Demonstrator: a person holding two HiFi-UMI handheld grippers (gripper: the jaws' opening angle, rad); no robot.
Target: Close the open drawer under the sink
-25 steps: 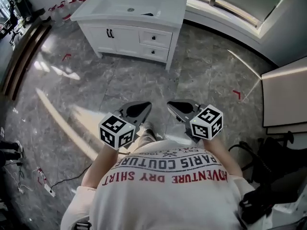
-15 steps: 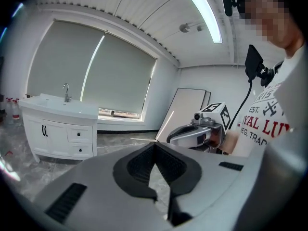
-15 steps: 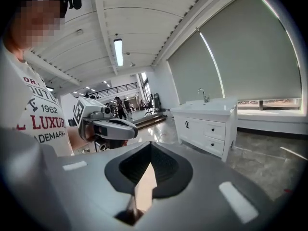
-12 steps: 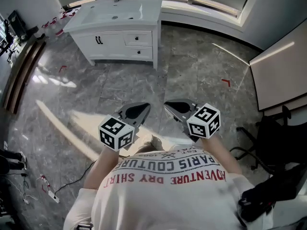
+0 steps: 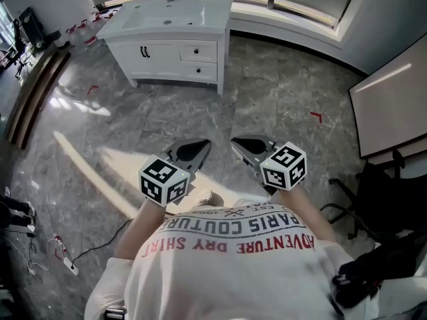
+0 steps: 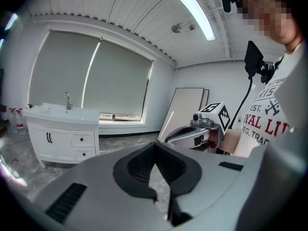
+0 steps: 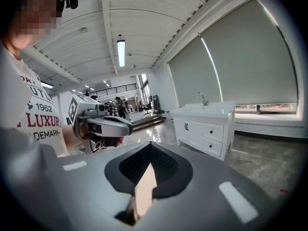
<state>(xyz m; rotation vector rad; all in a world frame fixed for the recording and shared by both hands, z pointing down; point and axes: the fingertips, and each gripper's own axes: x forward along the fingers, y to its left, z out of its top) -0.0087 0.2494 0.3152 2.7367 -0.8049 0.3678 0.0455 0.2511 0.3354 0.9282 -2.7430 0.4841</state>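
Drawers, location: upper drawer (image 5: 199, 51) and lower drawer (image 5: 199, 69) are stacked at the right end of the white cabinet (image 5: 160, 53) front, below the sink (image 5: 167, 15) and beside the double doors.
Drawer state: both fronts look flush with the cabinet face in the head view and in both gripper views; neither stands out. They are small and distant, so a slight gap cannot be ruled out.
Task progress (judgement): the scene matches the wanted end state, with the drawer shut and nothing visibly left to push in. Whether the task put it so cannot be told.
Left hand-held gripper (image 5: 204, 144): jaws together at the tips, nothing between them; held in front of the person's body, well apart from the cabinet.
Right hand-held gripper (image 5: 235, 143): likewise closed and empty, just beside the left one.
Open room: bare grey floor (image 5: 267, 105) between person and cabinet, no obstacle on that line.
Edges: white board (image 5: 393, 105) and black chair (image 5: 370, 199) to the right, cables (image 5: 60, 255) on the floor at left; all off the path.
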